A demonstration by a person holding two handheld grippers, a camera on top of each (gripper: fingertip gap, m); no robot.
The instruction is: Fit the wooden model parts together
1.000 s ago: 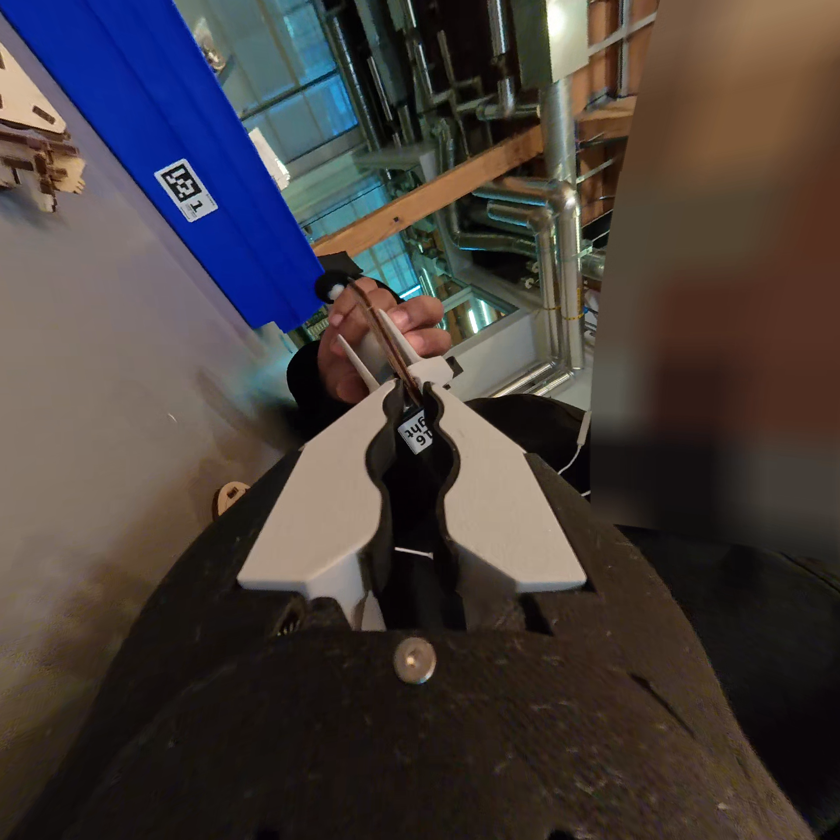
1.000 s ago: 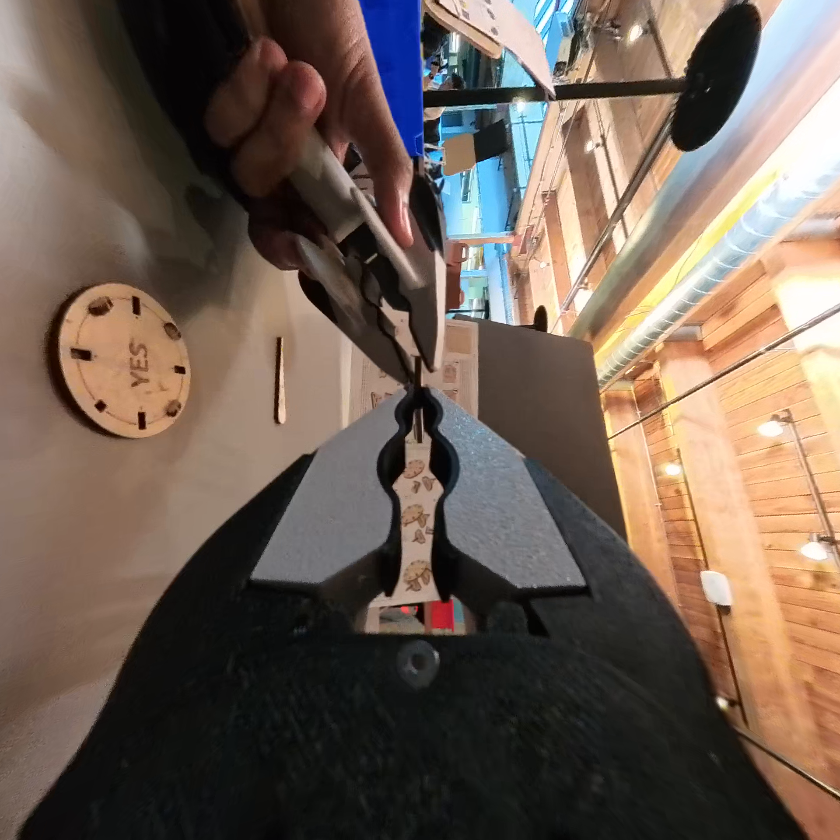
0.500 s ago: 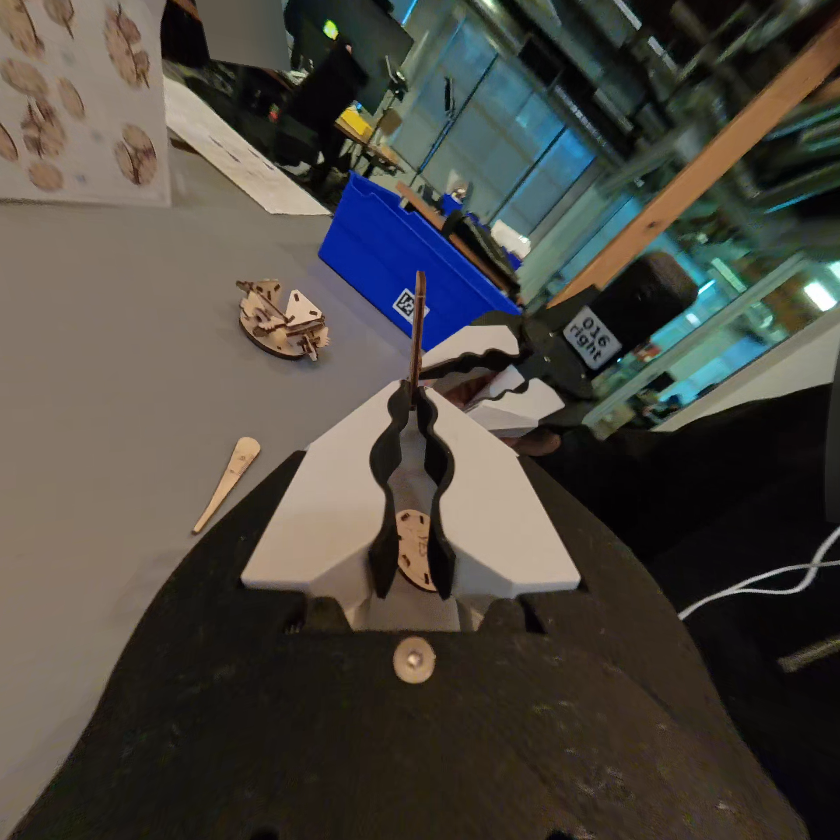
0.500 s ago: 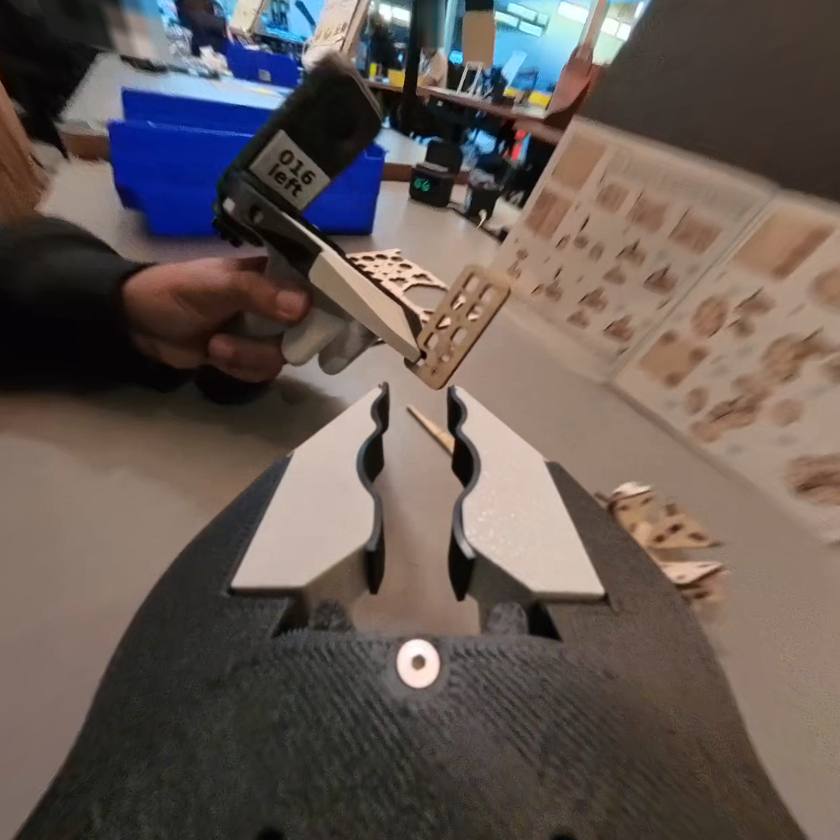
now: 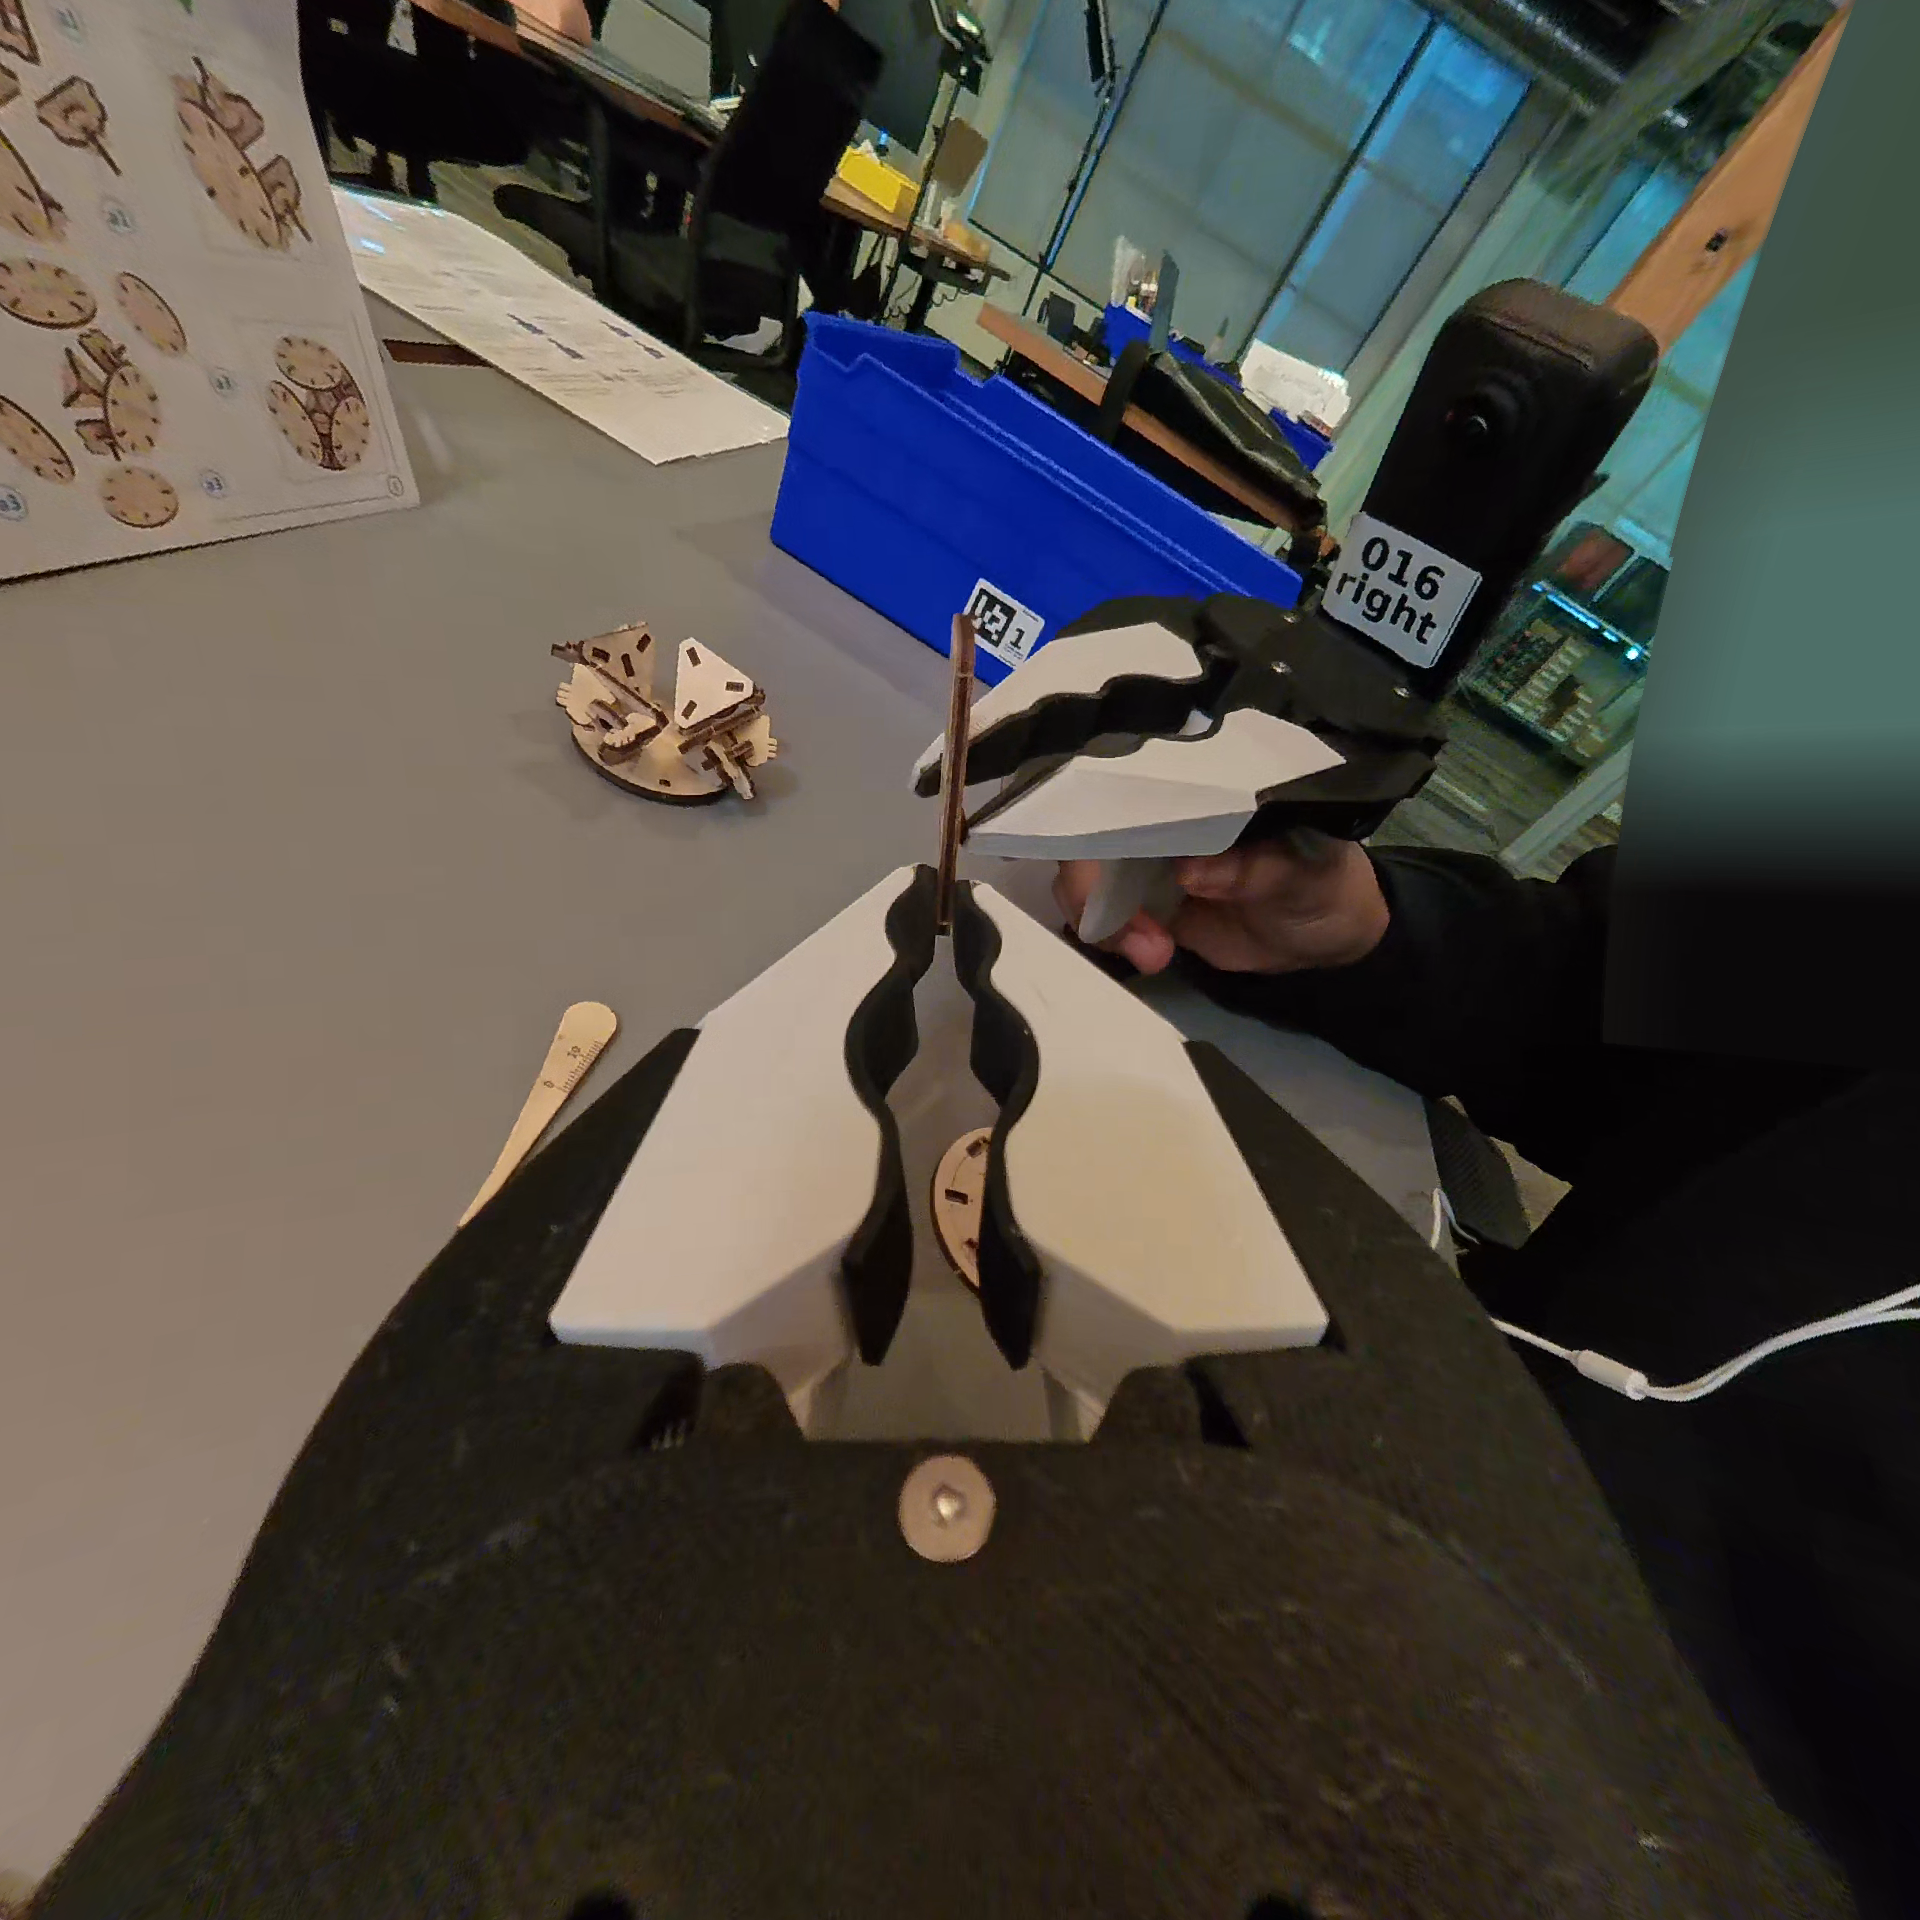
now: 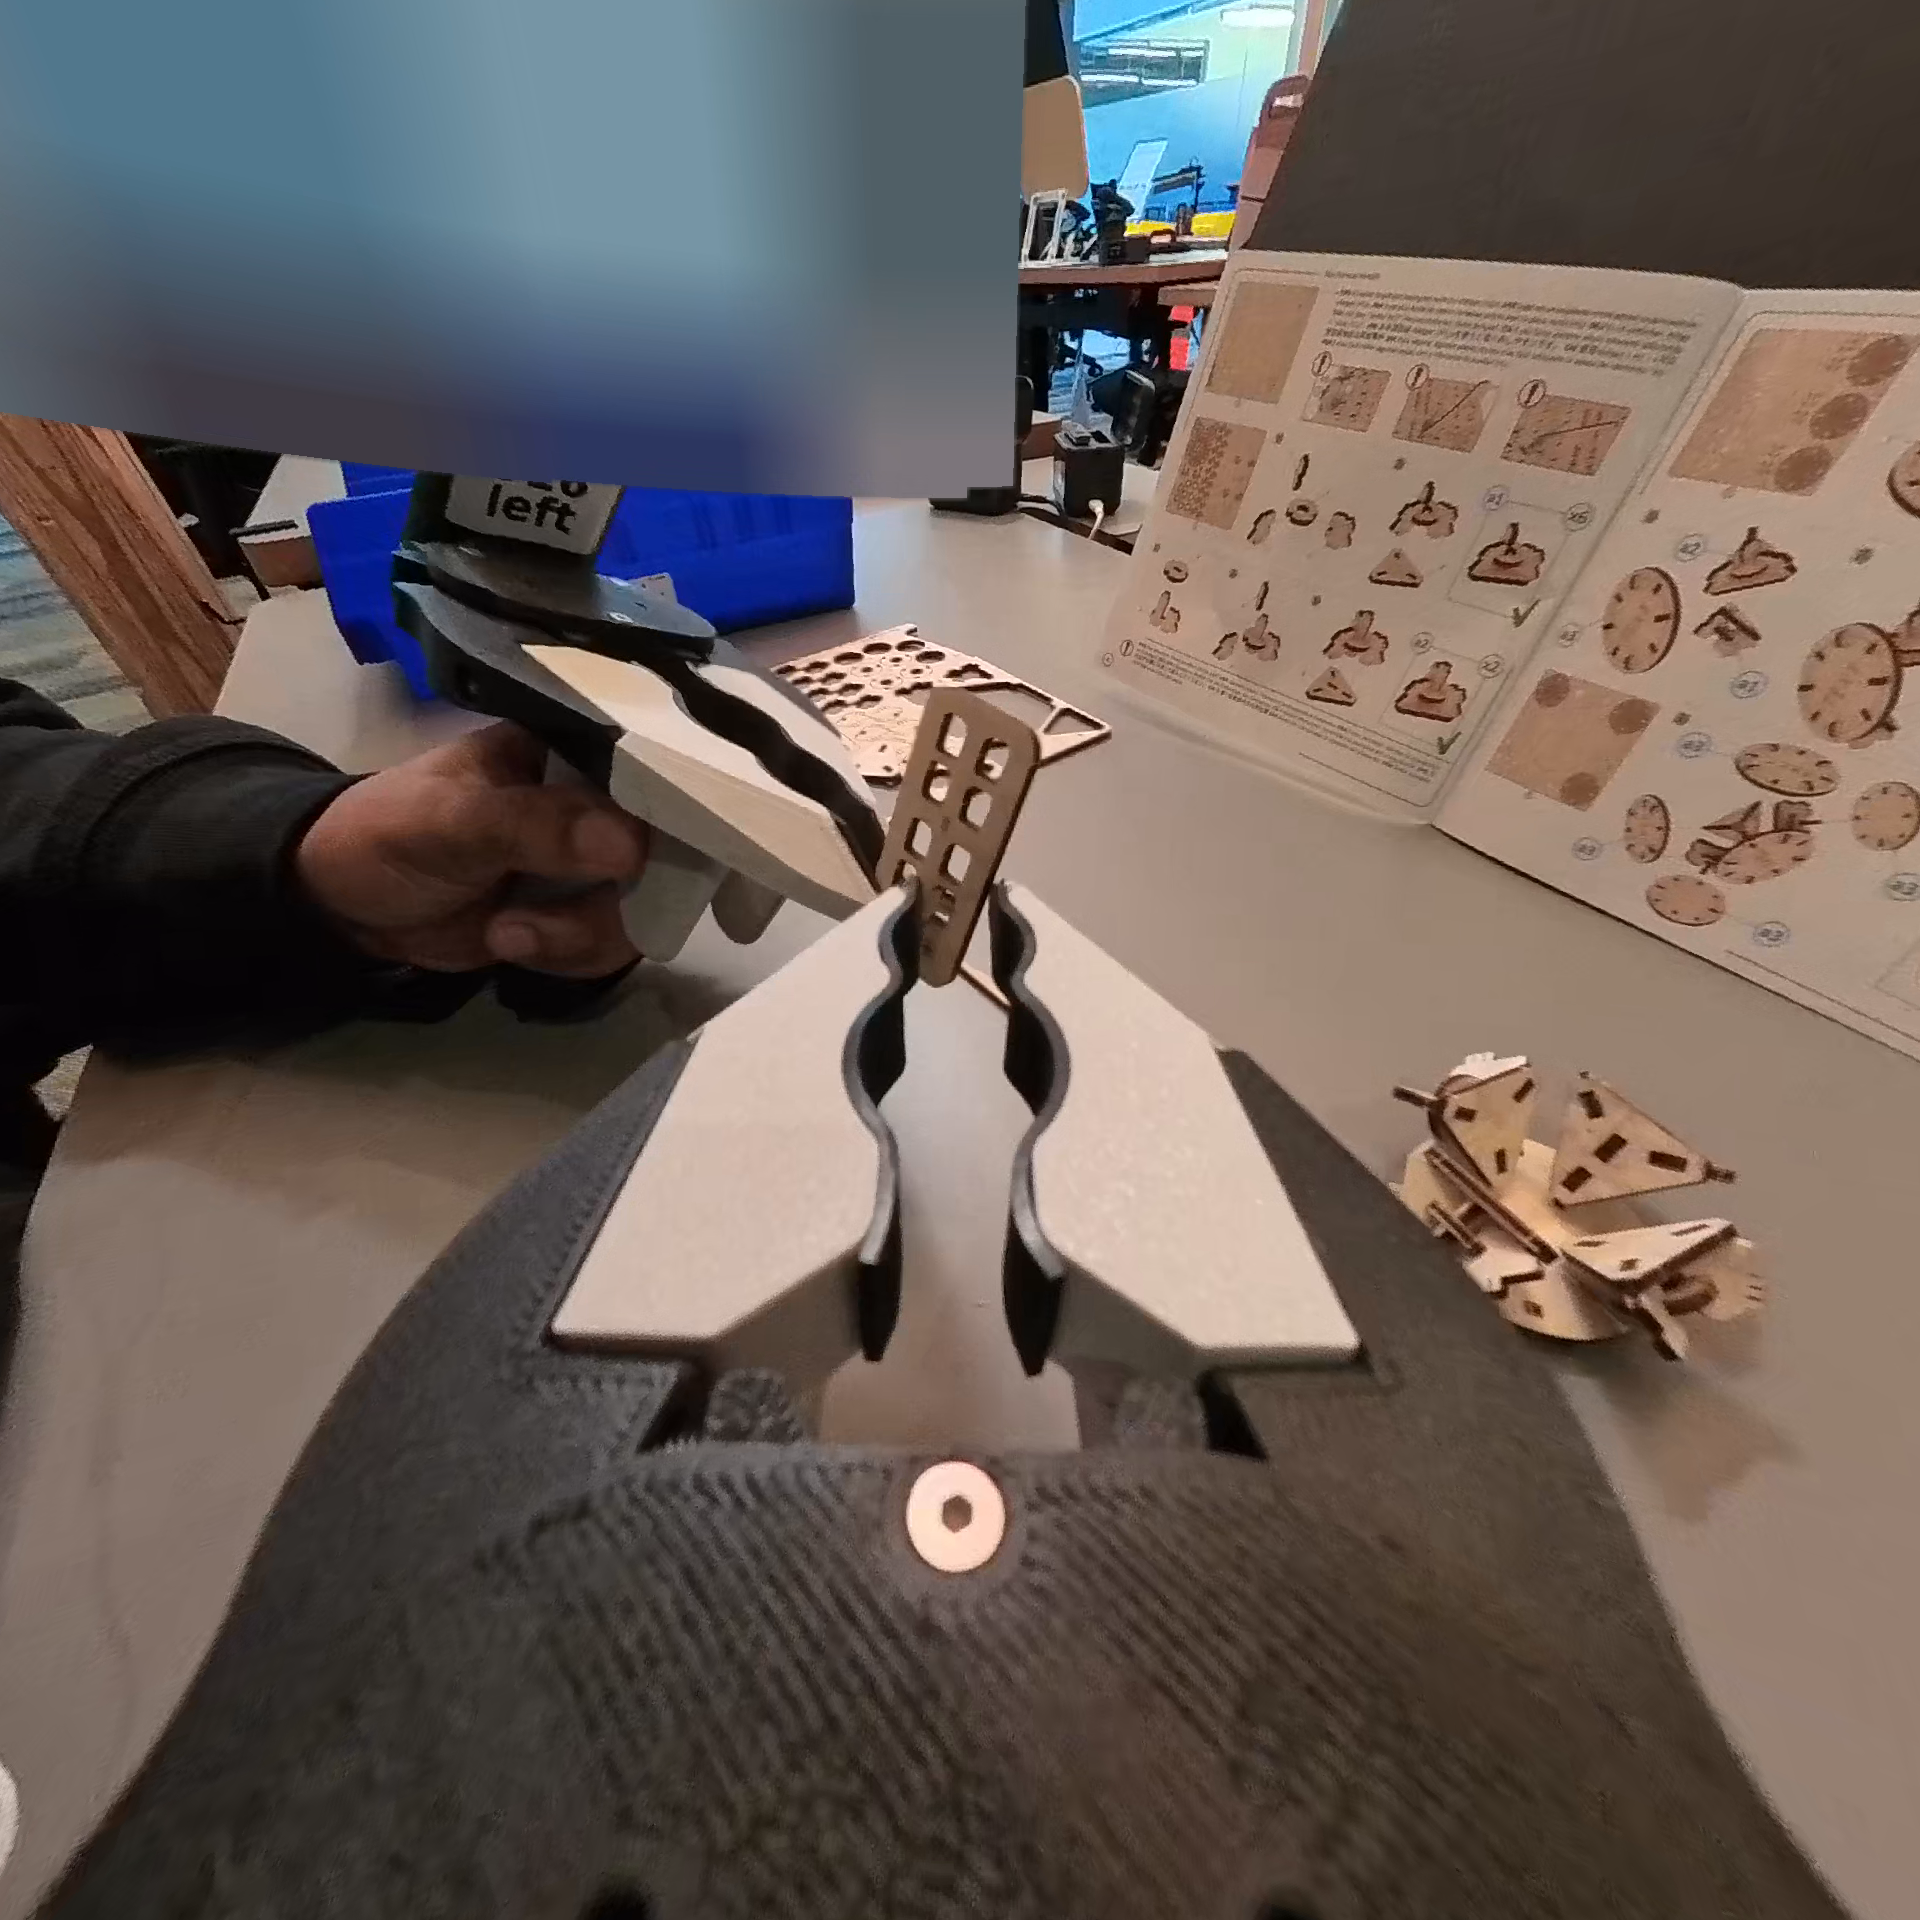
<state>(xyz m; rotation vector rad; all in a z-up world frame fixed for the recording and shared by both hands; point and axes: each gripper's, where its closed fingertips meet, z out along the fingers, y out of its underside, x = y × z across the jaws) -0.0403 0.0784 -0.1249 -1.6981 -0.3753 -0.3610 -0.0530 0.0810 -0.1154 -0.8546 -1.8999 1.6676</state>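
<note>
A thin wooden plate (image 6: 961, 831) pierced with rows of holes is clamped by its lower end between the tips of the left gripper (image 5: 943, 902), whose fingers (image 5: 904, 935) are pressed together on it. The plate is held upright, clear of the table (image 5: 260, 831), and is seen edge-on in the left wrist view (image 5: 951, 769).

The right gripper (image 6: 951, 914) is set around the same plate from the side. Its fingers (image 6: 1023, 940) are a little apart: the plate's lower corner lies between them, close against the left finger, while a gap is seen between the plate and the right finger. The plate is therefore not gripped by the right gripper.

Beneath the left gripper a small wooden disc (image 5: 961, 1195) lies flat on the table, and a wooden stick (image 5: 545, 1101) lies just to its left. Open grey table surface is seen around both. Farther off, a partly built wooden model (image 5: 665, 727) stands well apart from the grippers. A flat wooden sheet with cut-outs (image 6: 914, 696) lies behind the left gripper. A blue bin (image 5: 987, 499) stands near the far table edge, and an open instruction booklet (image 6: 1507, 582) is propped upright along one side.
</note>
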